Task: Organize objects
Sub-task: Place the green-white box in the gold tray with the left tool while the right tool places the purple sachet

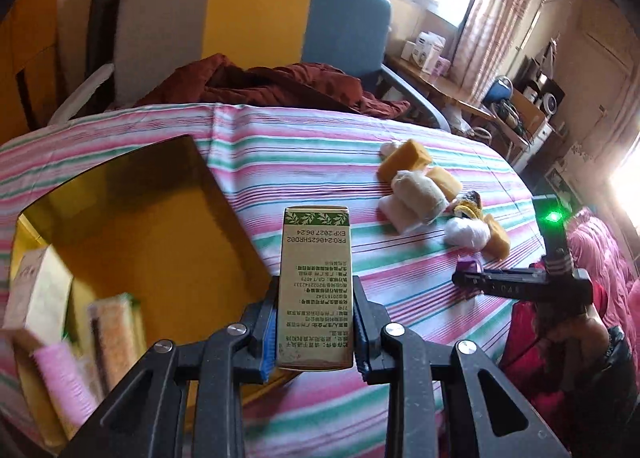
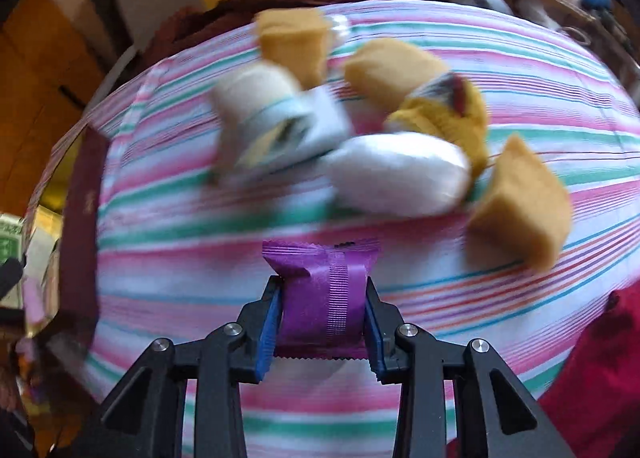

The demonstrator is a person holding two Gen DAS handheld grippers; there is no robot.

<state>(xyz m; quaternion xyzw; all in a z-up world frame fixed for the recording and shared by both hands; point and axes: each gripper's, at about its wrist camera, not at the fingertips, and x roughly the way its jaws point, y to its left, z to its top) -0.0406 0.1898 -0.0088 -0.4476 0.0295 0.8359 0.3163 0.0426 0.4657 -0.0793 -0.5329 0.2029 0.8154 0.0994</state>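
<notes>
Now, your left gripper (image 1: 314,322) is closed on a tall beige carton (image 1: 316,290) with a green leaf band at its top; the blue pads press its two long sides and it stands upright above the striped cloth (image 1: 280,161). Your right gripper (image 2: 320,318) is closed on a small purple sachet (image 2: 322,290), held across its middle, with the crimped ends free near and far.

I judge that the step in hand is to carry both things to the yellow tray (image 1: 160,225) at the left. In the left view the tray lies just to the left of the carton, and its near left corner already holds a pale box (image 1: 36,290), a pink ribbed item (image 1: 60,374) and a flat speckled pack (image 1: 116,338). The far half of the tray floor is bare, so you can put the carton there. Lift it over the tray wall first, then lower it straight, so that its bottom does not catch the rim.

For the sachet, come from the right after the left gripper is out, because both tools want the same opening. In the right view the picture is blurred, so the gap to the tray is hard to judge.

Farther on the cloth, to the right, lies a pile of soft things: yellow sponge blocks (image 1: 404,159), white rolls (image 1: 416,193) and a small doll (image 1: 468,205). Beyond the far edge there is a dark red blanket (image 1: 280,85) on a chair (image 1: 256,17).
</notes>
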